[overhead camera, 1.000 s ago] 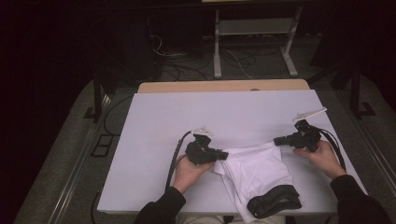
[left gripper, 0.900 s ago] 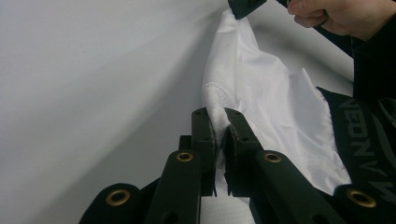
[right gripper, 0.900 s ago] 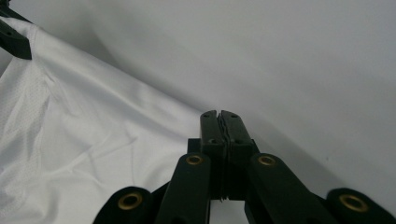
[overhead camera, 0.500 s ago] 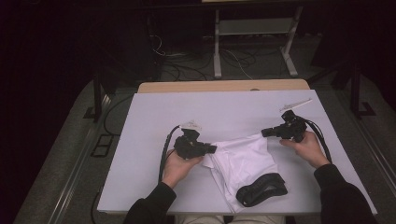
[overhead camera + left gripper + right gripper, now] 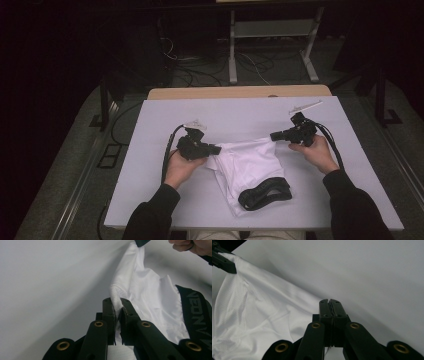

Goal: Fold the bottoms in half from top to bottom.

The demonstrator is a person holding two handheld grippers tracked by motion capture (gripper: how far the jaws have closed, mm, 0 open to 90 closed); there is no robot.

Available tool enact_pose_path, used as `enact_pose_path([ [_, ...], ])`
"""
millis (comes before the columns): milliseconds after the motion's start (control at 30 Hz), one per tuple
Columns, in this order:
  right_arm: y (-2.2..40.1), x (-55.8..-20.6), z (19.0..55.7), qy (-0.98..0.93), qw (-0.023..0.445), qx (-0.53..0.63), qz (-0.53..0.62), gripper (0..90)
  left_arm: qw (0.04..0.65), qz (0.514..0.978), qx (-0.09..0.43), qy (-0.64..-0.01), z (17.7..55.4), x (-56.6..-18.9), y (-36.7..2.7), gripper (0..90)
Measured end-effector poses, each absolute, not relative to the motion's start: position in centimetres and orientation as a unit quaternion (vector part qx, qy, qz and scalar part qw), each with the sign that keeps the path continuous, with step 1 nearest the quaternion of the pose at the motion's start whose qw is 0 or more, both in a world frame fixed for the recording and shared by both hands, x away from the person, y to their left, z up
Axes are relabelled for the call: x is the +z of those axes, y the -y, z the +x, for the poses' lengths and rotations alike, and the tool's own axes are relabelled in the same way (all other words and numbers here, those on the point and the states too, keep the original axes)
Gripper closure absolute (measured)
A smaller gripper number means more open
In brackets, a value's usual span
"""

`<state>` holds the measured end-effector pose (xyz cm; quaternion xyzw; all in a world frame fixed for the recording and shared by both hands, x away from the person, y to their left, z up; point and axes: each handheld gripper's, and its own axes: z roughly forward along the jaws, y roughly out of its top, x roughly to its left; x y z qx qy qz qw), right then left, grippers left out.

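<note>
The left gripper point(image 5: 216, 149) has its jaws pinched tight on a rolled hem of the white underwear point(image 5: 252, 165); in the left gripper view the stitched edge point(image 5: 117, 293) bulges up between the two black jaws. The right gripper point(image 5: 274, 135) is clamped just as narrowly on the opposite hem corner, though in the right gripper view the jaws meet so closely that hardly any cloth shows between them. Between the two grips the far edge of the garment hangs stretched, left to right, lifted a little off the white table point(image 5: 150, 130), in the middle of it. The rest trails toward the near edge, where the black waistband point(image 5: 265, 192) lies curled on the surface.

To my eye this is a very light, limp piece of knit fabric: it will sag, fold and crease wherever it isn't pulled taut, and it should slide easily on the smooth tabletop. The thin mesh could slip from a shallow pinch, so the doubled, stitched hems look like the best places to hold, as now; the waistband is thicker and springier, another sound grip point.

Counting: one garment, one waistband on it, two grippers, two hands, one table. Beyond the far edge stands a pale metal stand point(image 5: 270, 45) on the dark floor.
</note>
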<state>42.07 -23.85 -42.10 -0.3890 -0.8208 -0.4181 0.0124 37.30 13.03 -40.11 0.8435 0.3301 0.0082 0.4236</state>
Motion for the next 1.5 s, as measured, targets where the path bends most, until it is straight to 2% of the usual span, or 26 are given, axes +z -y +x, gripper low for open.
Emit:
enact_pose_path([
  [433,23.4,-42.7,43.2,0.806,0.001,-0.42,-0.417,88.0,0.413,0.851,0.017,-0.324,40.5,-40.1,-13.1,82.7],
  [800,24.1,-42.7,44.9,0.777,-0.014,-0.437,-0.453,88.0,0.41,0.85,0.047,-0.328,44.2,-39.6,-12.3,82.6],
  [1333,25.1,-43.5,48.4,0.744,-0.022,-0.452,-0.491,88.1,0.416,0.836,0.074,-0.35,49.0,-41.6,-11.2,81.6],
  [1400,25.1,-43.9,48.8,0.74,-0.009,-0.454,-0.497,86.5,0.42,0.827,0.072,-0.366,49.1,-42.0,-11.3,78.0],
  [1433,25.2,-44.1,48.8,0.74,-0.007,-0.454,-0.497,84.4,0.421,0.824,0.074,-0.372,49.1,-42.2,-11.3,73.0],
  [1467,25.2,-44.2,48.8,0.74,-0.013,-0.454,-0.496,78.9,0.424,0.818,0.086,-0.38,48.8,-42.3,-11.3,66.4],
  [1500,25.2,-44.2,48.7,0.74,-0.016,-0.455,-0.494,74.7,0.423,0.812,0.11,-0.387,48.4,-42.5,-11.2,56.1],
])
